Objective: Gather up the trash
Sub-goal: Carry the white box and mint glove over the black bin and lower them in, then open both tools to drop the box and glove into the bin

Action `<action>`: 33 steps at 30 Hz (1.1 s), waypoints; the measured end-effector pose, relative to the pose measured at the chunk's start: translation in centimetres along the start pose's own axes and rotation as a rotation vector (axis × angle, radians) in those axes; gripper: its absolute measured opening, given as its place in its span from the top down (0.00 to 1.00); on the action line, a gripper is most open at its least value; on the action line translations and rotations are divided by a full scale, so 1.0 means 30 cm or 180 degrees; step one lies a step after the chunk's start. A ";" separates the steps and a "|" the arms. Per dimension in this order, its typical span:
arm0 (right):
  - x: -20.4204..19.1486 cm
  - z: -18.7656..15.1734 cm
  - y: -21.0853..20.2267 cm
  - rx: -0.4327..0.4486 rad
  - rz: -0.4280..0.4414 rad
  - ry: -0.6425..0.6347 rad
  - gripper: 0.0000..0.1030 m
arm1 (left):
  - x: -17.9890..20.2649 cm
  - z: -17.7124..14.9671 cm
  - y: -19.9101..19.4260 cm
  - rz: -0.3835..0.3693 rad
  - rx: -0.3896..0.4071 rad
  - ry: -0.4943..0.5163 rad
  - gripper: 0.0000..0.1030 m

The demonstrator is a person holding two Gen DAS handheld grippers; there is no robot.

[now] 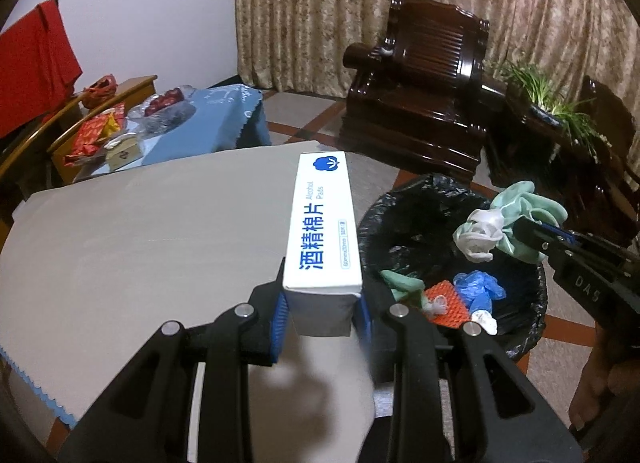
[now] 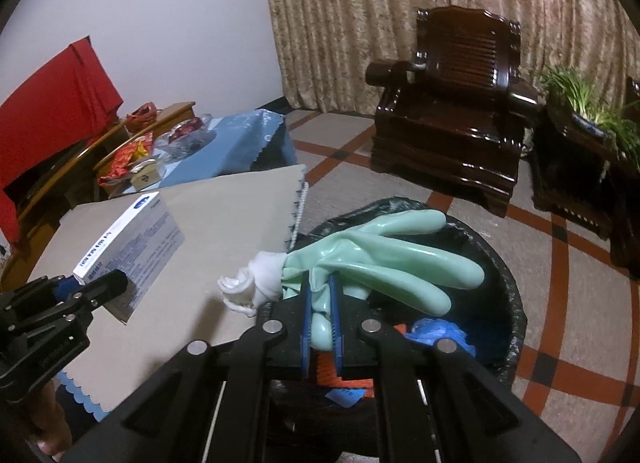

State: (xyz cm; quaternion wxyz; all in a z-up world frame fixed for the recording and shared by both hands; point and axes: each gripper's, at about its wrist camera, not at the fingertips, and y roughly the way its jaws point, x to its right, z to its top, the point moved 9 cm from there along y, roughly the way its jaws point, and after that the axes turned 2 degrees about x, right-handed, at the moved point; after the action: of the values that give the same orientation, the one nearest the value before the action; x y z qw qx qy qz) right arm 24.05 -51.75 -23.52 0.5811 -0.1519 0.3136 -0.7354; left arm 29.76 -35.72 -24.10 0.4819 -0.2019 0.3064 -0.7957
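We see a white alcohol pad box [image 1: 323, 223] with blue lettering, a mint-green rubber glove [image 2: 384, 259] with a white cuff, and a black bin liner [image 1: 524, 327]. At five o'clock from the box lie a blue glove [image 1: 480, 289] and an orange dotted mat [image 1: 446, 301]. The tablecloth [image 1: 140, 231] is beige, blue-scalloped; the curtain [image 1: 400, 3] tan, mottled.

The white alcohol pads box [image 1: 322, 223] with blue letters is clamped at its near end between the pads of the left claw [image 1: 322, 317], lying flat and pointing forward from it. The mint green rubber glove [image 2: 384, 259] with a white cuff is pinched in the right claw [image 2: 322, 327], above the black-lined trash bin [image 2: 502, 283], which holds blue, red and green trash.
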 end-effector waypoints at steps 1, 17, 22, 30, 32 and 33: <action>0.017 -0.002 0.007 -0.0010 -0.0001 0.0014 0.92 | 0.022 0.000 0.020 -0.0006 -0.0022 0.0011 0.73; 0.308 -0.093 0.239 -0.0429 -0.0117 0.0168 0.82 | 0.322 -0.038 0.306 -0.0229 -0.0285 0.0333 0.69; 0.364 -0.152 0.286 -0.0573 -0.0185 0.0247 0.72 | 0.343 -0.090 0.387 -0.0298 -0.0440 0.0402 0.51; 0.414 -0.238 0.220 -0.0599 -0.0277 0.0435 0.71 | 0.273 -0.133 0.379 -0.0235 -0.0469 0.0370 0.32; 0.406 -0.254 0.195 -0.0593 -0.0288 0.0479 0.66 | 0.253 -0.130 0.363 -0.0223 -0.0449 0.0346 0.28; 0.399 -0.259 0.179 -0.0572 -0.0296 0.0502 0.62 | 0.242 -0.130 0.355 -0.0209 -0.0437 0.0340 0.25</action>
State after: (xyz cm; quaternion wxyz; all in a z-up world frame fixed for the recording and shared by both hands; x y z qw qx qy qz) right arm 20.23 -61.61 -34.53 0.5040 -0.1595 0.4155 -0.7402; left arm 30.91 -44.74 -34.04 0.4235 -0.2017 0.3788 -0.7978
